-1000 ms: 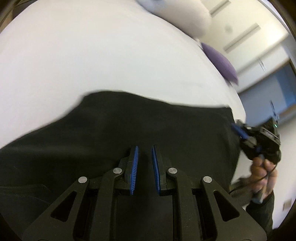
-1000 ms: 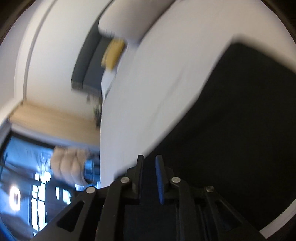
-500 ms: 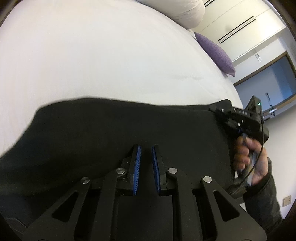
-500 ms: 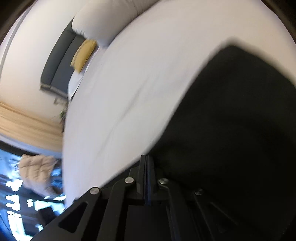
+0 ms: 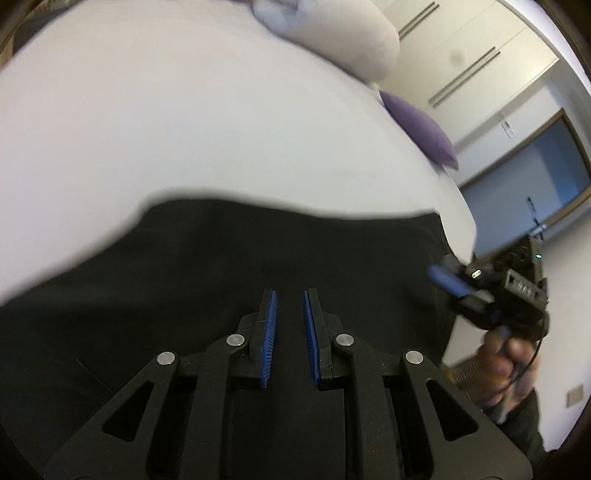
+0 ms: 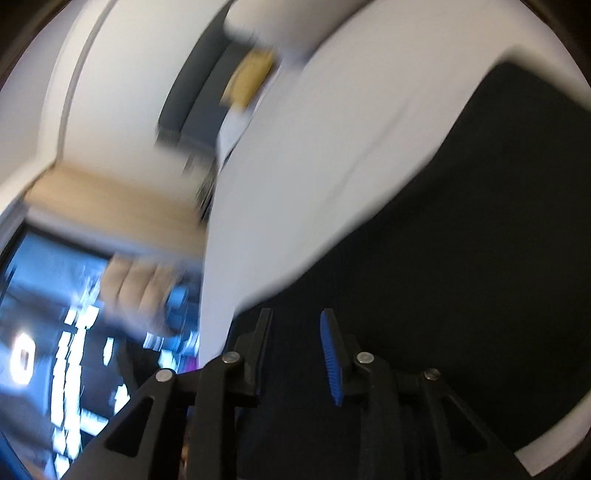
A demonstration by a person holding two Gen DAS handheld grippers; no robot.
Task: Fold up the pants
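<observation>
Black pants lie flat on a white bed, also in the right wrist view. My left gripper hovers over the pants, its blue-padded jaws a small gap apart and empty. My right gripper is open and empty over the pants' edge near the side of the bed. In the left wrist view the right gripper shows at the pants' right edge, held by a hand.
White pillows and a purple cushion lie at the head of the bed. Wardrobe doors and a doorway stand beyond. A grey headboard with a yellow cushion and a window appear blurred in the right wrist view.
My right gripper was shut on the pants' edge half a second ago and has now opened and let go. Both views shifted; the left gripper's jaws stay a small gap apart.
</observation>
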